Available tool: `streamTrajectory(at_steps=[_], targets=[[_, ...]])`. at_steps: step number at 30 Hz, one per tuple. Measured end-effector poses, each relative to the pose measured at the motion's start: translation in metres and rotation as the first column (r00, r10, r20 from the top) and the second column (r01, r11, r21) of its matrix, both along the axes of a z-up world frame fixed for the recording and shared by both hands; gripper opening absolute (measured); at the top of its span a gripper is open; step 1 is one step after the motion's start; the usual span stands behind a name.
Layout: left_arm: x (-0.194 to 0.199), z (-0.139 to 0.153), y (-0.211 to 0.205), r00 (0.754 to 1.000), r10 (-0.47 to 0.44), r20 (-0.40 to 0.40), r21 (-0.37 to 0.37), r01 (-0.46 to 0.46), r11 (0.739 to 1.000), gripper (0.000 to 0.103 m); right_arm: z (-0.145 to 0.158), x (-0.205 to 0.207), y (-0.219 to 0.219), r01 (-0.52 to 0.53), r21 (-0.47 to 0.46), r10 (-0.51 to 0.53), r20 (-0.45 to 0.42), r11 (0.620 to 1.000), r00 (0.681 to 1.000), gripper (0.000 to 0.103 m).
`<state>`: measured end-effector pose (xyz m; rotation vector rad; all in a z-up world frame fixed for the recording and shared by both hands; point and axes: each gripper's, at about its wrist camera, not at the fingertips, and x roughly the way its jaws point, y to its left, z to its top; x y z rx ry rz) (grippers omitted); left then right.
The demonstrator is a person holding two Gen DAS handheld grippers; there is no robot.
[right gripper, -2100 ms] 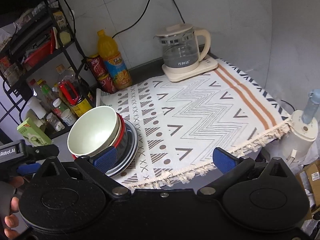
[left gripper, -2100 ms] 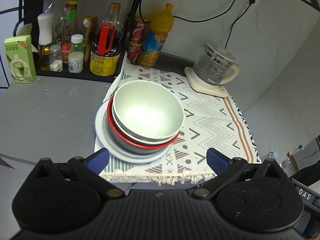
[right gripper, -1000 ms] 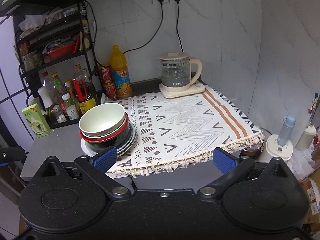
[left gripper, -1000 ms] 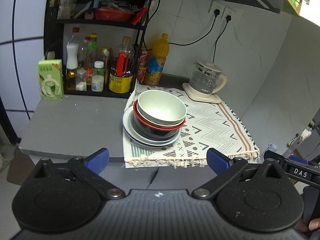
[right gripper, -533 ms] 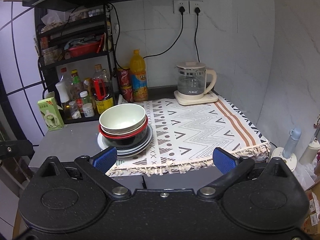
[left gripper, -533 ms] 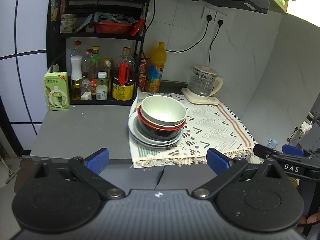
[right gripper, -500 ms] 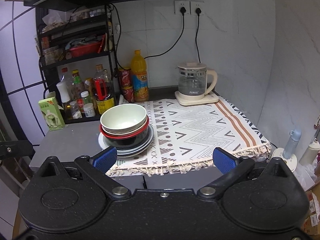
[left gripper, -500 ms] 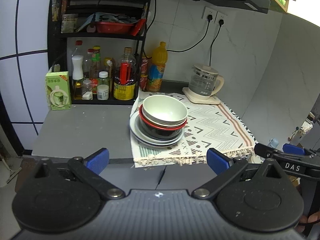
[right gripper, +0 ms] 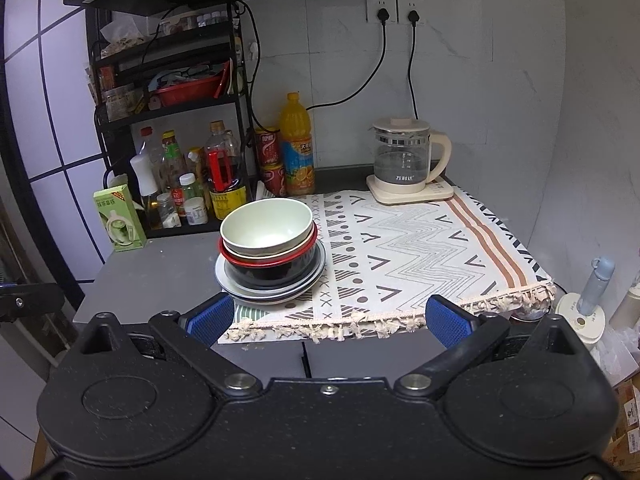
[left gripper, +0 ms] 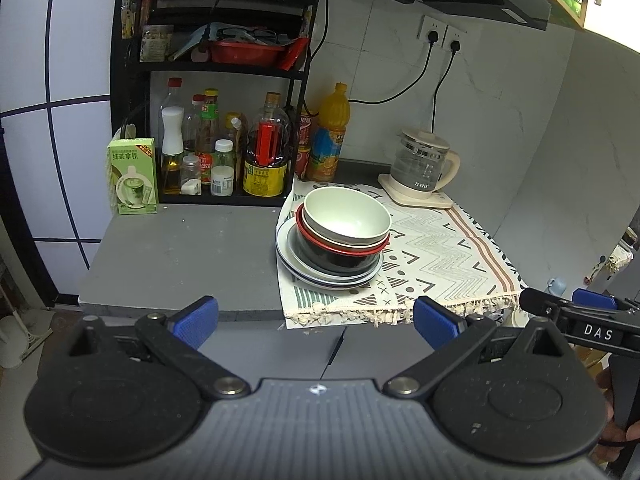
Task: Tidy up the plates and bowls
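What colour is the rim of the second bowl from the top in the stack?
Red, on a black bowl; clearest in the right wrist view.

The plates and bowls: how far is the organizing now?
Stacking looks done: the bowls sit nested on the plates at the cloth's left edge. Nothing is in hand; the left gripper and the right gripper are open, off the counter. Nothing seems left.

Left gripper (left gripper: 316,322): black speckled body with two round domed housings, ribbed grey centre plate bearing a small white mark, silver pivot screws, black linkage arms ending in blue ribbed fingers (left gripper: 197,320). Right gripper (right gripper: 330,318): same black body, twin round housings, silver screws, blue-padded fingers (right gripper: 446,325); seen from the left view, its side carries a white "DAS" label.
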<state>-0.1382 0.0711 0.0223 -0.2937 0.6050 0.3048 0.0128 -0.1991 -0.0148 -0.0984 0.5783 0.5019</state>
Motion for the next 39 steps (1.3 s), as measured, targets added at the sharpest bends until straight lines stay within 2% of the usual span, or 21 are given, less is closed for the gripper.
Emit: streamTrajectory(at_steps=[39], targets=[[0.022, 0.0, -0.015, 1.0, -0.017, -0.008, -0.025, 0.017, 1.0, 0.102, -0.006, 0.007, -0.013, 0.023, 0.002, -0.023, -0.018, 1.0, 1.0, 0.103]])
